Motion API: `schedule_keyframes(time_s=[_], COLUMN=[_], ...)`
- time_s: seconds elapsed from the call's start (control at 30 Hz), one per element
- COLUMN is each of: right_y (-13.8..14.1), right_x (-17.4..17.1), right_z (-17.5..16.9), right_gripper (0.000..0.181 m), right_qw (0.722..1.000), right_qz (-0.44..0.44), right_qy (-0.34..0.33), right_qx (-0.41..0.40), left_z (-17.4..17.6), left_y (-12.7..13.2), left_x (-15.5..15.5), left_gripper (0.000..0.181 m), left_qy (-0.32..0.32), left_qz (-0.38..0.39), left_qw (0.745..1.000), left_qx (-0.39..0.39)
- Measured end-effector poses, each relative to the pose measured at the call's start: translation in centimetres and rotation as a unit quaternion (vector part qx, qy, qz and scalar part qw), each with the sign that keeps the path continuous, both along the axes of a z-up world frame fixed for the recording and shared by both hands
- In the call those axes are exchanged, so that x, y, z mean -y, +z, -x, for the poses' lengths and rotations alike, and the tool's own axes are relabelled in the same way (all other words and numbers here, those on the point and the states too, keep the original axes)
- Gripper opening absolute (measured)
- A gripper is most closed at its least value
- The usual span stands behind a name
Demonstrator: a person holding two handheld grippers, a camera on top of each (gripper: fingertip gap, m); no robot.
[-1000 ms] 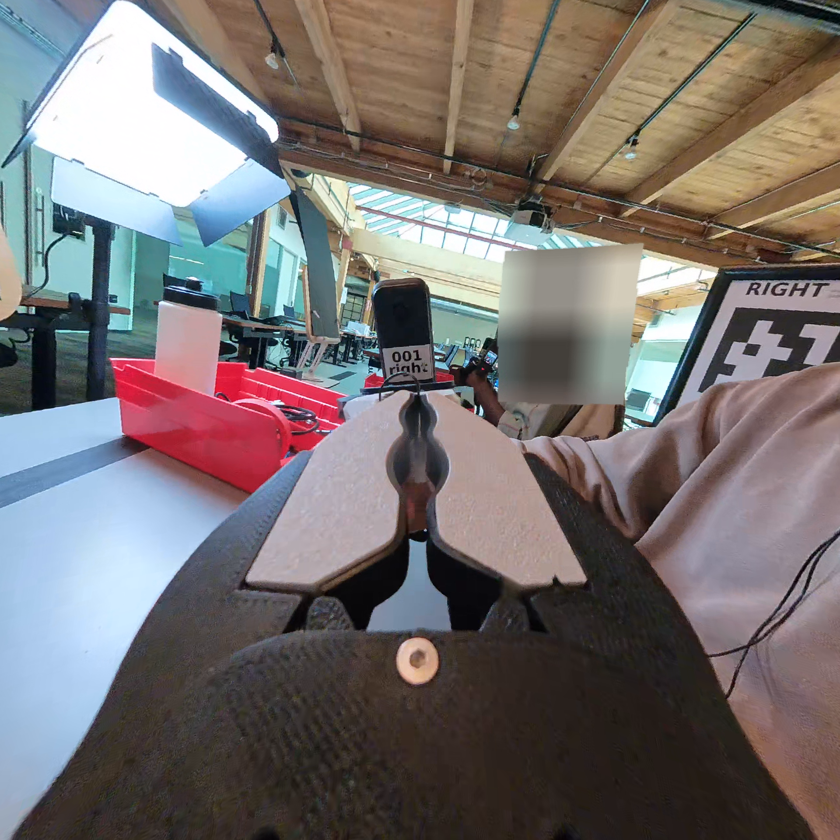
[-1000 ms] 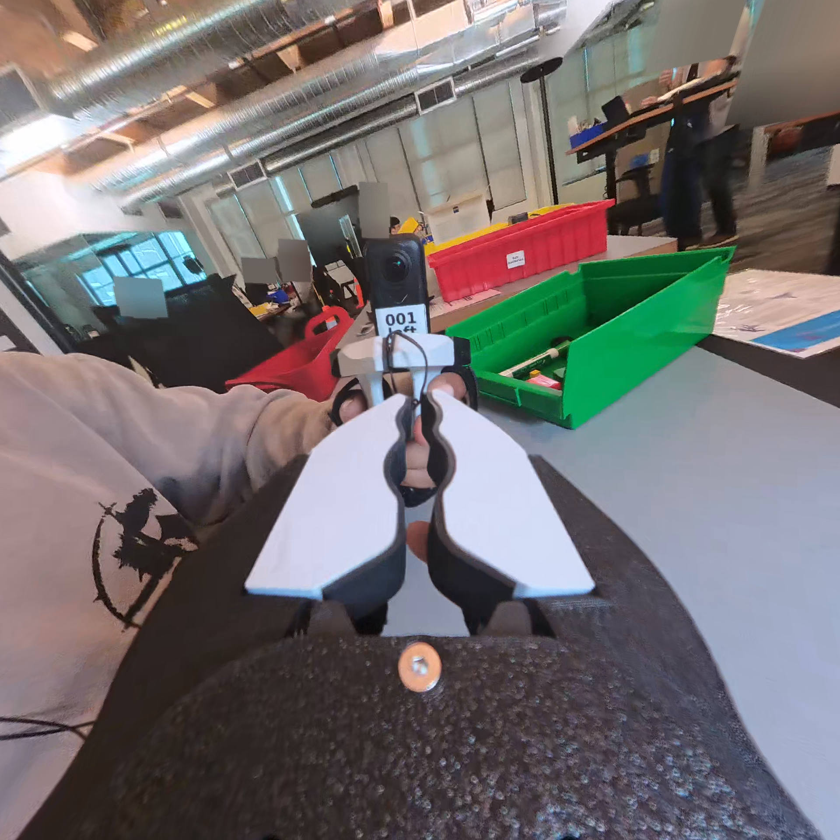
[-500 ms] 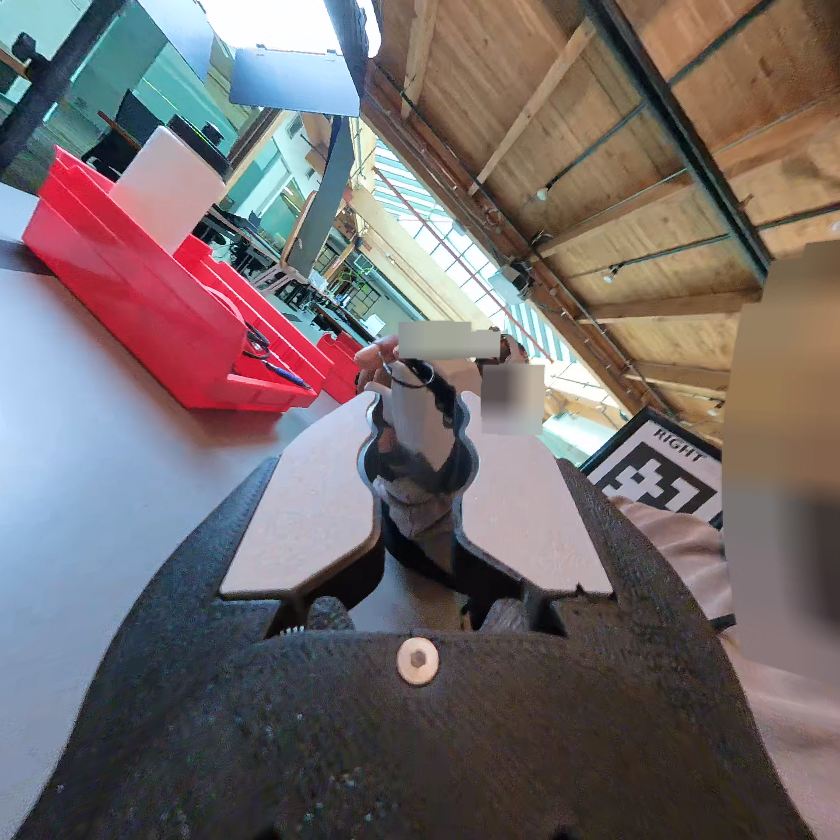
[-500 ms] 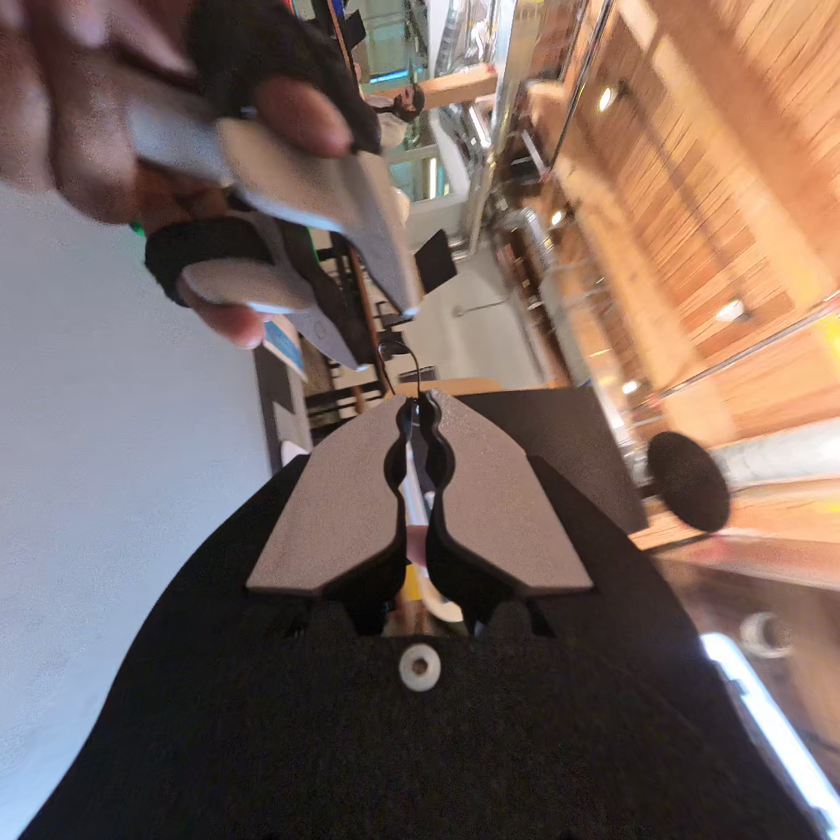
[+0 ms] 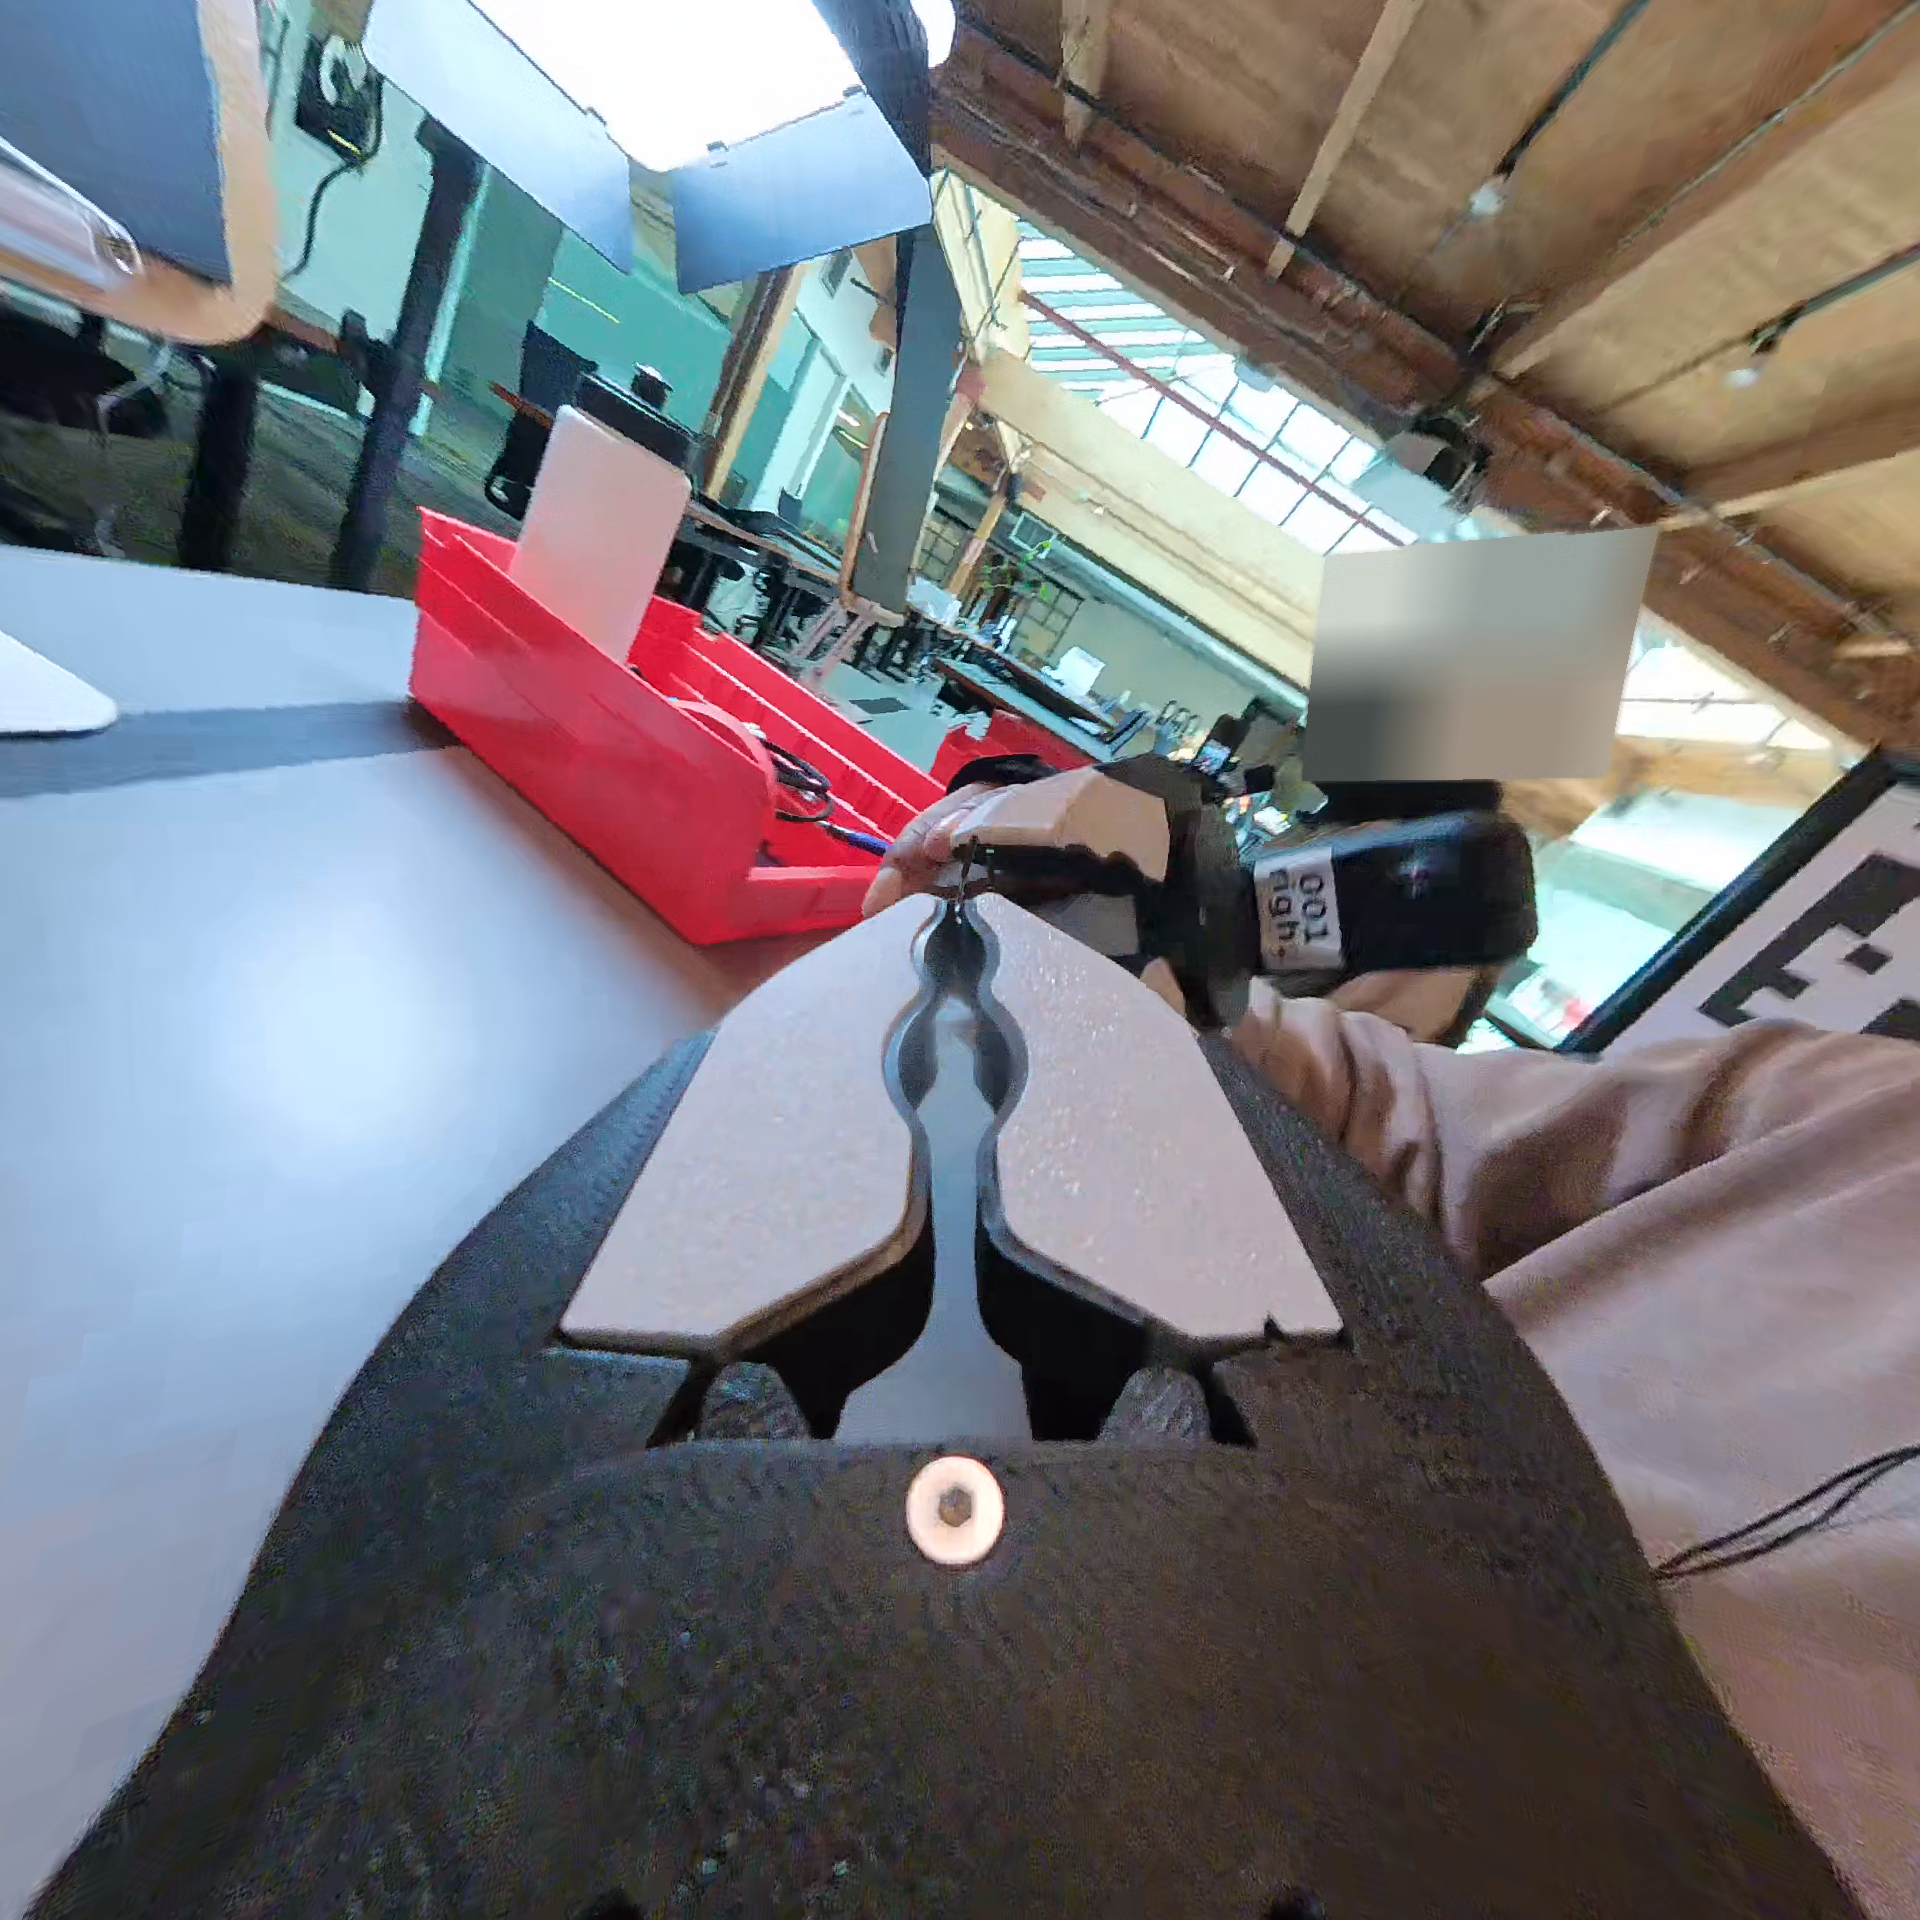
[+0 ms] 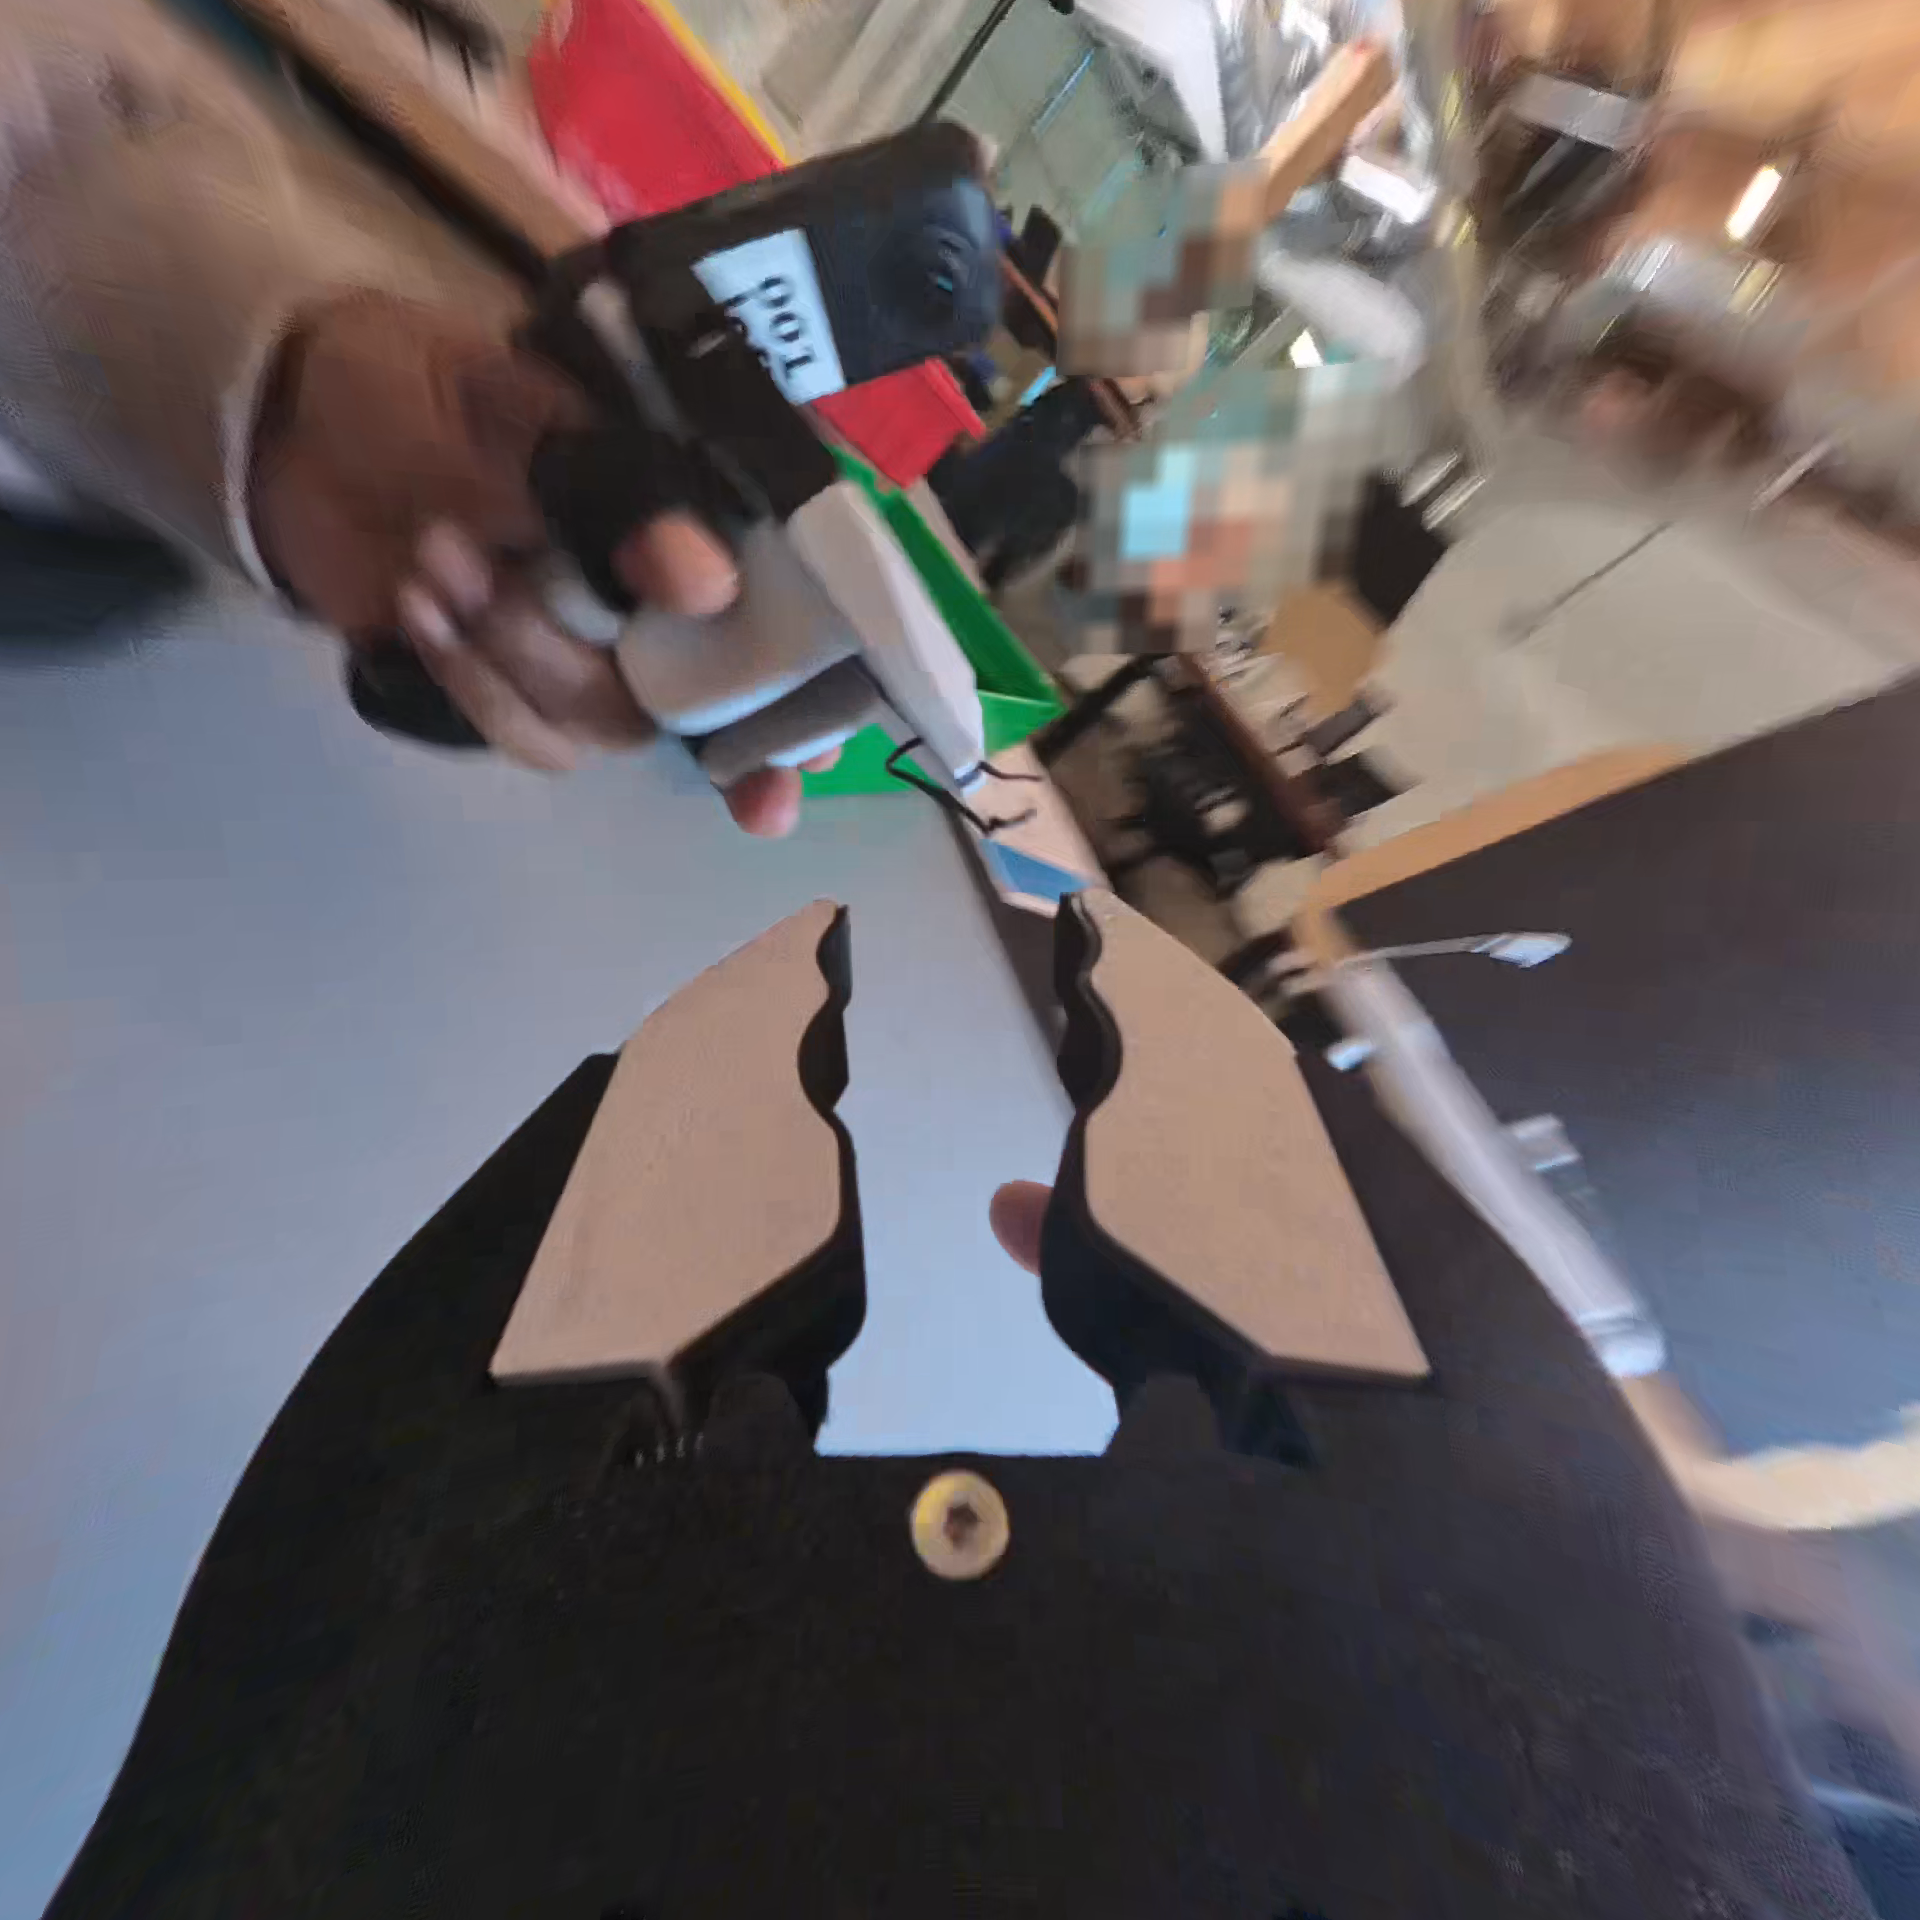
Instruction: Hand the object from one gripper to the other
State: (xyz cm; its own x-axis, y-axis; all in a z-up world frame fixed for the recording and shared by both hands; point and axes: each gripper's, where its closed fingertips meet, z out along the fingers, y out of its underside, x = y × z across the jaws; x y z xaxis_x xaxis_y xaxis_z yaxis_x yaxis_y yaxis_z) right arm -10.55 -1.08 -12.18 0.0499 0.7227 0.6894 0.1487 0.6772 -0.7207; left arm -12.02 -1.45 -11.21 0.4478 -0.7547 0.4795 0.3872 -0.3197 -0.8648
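Wire [image 6: 940, 781] — a thin black loop — is pinched at the tip of my left gripper [image 5: 954, 914], whose jaws are closed on it. My right gripper [image 6: 951, 925] stands spread, empty, just beside — I'd back it off straight, avoiding a snag.

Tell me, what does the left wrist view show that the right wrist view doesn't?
Only the left wrist view shows the white bottle and the bright light panel overhead. Only the right wrist view shows the green bin, and the right gripper head-on with its jaws apart and empty. Both show the grey table and the left gripper shut on a thin black cord.
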Motion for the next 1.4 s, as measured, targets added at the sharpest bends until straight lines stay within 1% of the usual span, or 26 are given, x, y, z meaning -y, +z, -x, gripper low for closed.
schedule_keyframes(time_s=[0.03, 0.07, 0.13, 0.17, 0.2, 0.23, 0.3, 0.33, 0.37, 0.4, 0.47, 0.53, 0.57, 0.63, 0.7, 0.77, 0.87, 0.93, 1.07, 1.1, 1.17, 1.2, 1.27, 1.3, 1.37, 1.4], right_y=[0.3, 0.5, 1.0, 1.1, 1.1, 1.1, 1.4, 1.7, 1.9, 1.9, 1.8, 1.8, 1.8, 2.0, 2.5, 2.7, 1.8, 0.9, -0.5, -0.9, -1.4, -1.4, -1.0, -0.6, 0.3, 0.6], right_x=[-0.1, 0.2, 0.6, 1.1, 1.5, 1.9, 2.8, 3.1, 3.2, 3.1, 2.0, 1.0, 0.6, 0.1, -0.1, 0.0, 0.6, 0.7, 1.0, 1.1, 1.1, 1.1, 0.9, 0.7, 0.6, 0.7], right_z=[0.0, 0.0, 0.1, 0.1, 0.2, 0.3, 0.2, 0.1, 0.1, 0.0, 0.0, -0.2, -0.3, -0.5, -0.7, -0.9, -0.7, -0.4, 0.1, 0.2, 0.3, 0.3, 0.1, 0.0, -0.3, -0.3], right_gripper=[0.037, 0.038, 0.035, 0.033, 0.030, 0.024, 0.006, 0.001, 0.001, 0.001, 0.001, 0.001, 0.001, 0.001, 0.001, 0.001, 0.001, 0.001, 0.001, 0.001, 0.001, 0.001, 0.002, 0.007, 0.019, 0.022], right_qw=[0.996, 0.982, 0.936, 0.912, 0.889, 0.872, 0.850, 0.846, 0.849, 0.860, 0.903, 0.952, 0.972, 0.996, 0.998, 0.986, 0.946, 0.925, 0.908, 0.906, 0.906, 0.910, 0.932, 0.948, 0.980, 0.992], right_qz=[0.093, 0.184, 0.340, 0.394, 0.435, 0.463, 0.491, 0.494, 0.488, 0.473, 0.406, 0.293, 0.227, 0.092, -0.039, -0.154, -0.315, -0.372, -0.413, -0.417, -0.419, -0.409, -0.359, -0.314, -0.191, -0.112], right_qy=[0.017, 0.046, 0.090, 0.119, 0.141, 0.158, 0.192, 0.201, 0.201, 0.191, 0.141, 0.087, 0.057, 0.007, -0.031, -0.057, -0.074, -0.077, -0.070, -0.067, -0.065, -0.062, -0.057, -0.054, -0.029, -0.009], right_qx=[-0.001, 0.001, -0.004, -0.003, -0.005, -0.007, -0.006, -0.006, -0.002, 0.001, -0.001, -0.008, -0.010, -0.013, -0.025, -0.033, -0.029, -0.021, -0.003, 0.003, 0.007, 0.002, -0.013, -0.022, -0.045, -0.050], left_z=[0.1, 0.1, -0.3, -0.7, -1.2, -1.5, -1.7, -1.7, -1.7, -1.7, -1.6, -1.6, -1.7, -1.6, -1.4, -0.9, -0.1, -0.2, -1.6, -1.8, -2.0, -2.0, -1.8, -1.6, -1.0, -0.7], left_y=[0.2, 0.4, 0.7, 0.8, 1.0, 1.3, 1.6, 1.6, 1.5, 1.4, 0.9, 0.3, 0.1, 0.0, 0.2, 0.5, 0.6, 0.2, -1.2, -1.3, -1.4, -1.5, -1.2, -0.8, 0.2, 0.6], left_x=[0.1, 0.2, 0.7, 1.0, 1.4, 1.7, 1.9, 2.0, 1.9, 1.9, 1.6, 1.2, 1.0, 0.9, 0.8, 0.6, 0.1, -0.1, 0.3, 0.4, 0.6, 0.7, 0.8, 0.8, 0.9, 1.0], left_gripper=[0.001, 0.001, 0.001, 0.001, 0.001, 0.001, 0.001, 0.001, 0.001, 0.001, 0.001, 0.006, 0.012, 0.020, 0.024, 0.026, 0.026, 0.025, 0.022, 0.017, 0.001, 0.000, 0.000, 0.000, 0.000, 0.000], left_qy=[0.013, 0.024, 0.040, 0.045, 0.046, 0.051, 0.065, 0.066, 0.067, 0.067, 0.064, 0.051, 0.041, 0.019, -0.008, -0.034, -0.068, -0.088, -0.109, -0.112, -0.116, -0.112, -0.098, -0.089, -0.072, -0.062], left_qz=[-0.027, -0.055, -0.108, -0.133, -0.157, -0.176, -0.197, -0.201, -0.202, -0.202, -0.184, -0.145, -0.123, -0.083, -0.043, 0.003, 0.073, 0.105, 0.133, 0.132, 0.122, 0.115, 0.088, 0.072, 0.038, 0.024], left_qw=[0.999, 0.997, 0.988, 0.983, 0.978, 0.974, 0.968, 0.966, 0.966, 0.965, 0.968, 0.977, 0.983, 0.993, 0.999, 0.999, 0.985, 0.977, 0.977, 0.978, 0.981, 0.984, 0.989, 0.992, 0.995, 0.996], left_qx=[-0.028, -0.053, -0.098, -0.116, -0.127, -0.133, -0.142, -0.147, -0.150, -0.152, -0.157, -0.146, -0.128, -0.085, -0.029, 0.041, 0.140, 0.163, 0.124, 0.118, 0.098, 0.082, 0.061, 0.058, 0.062, 0.066])
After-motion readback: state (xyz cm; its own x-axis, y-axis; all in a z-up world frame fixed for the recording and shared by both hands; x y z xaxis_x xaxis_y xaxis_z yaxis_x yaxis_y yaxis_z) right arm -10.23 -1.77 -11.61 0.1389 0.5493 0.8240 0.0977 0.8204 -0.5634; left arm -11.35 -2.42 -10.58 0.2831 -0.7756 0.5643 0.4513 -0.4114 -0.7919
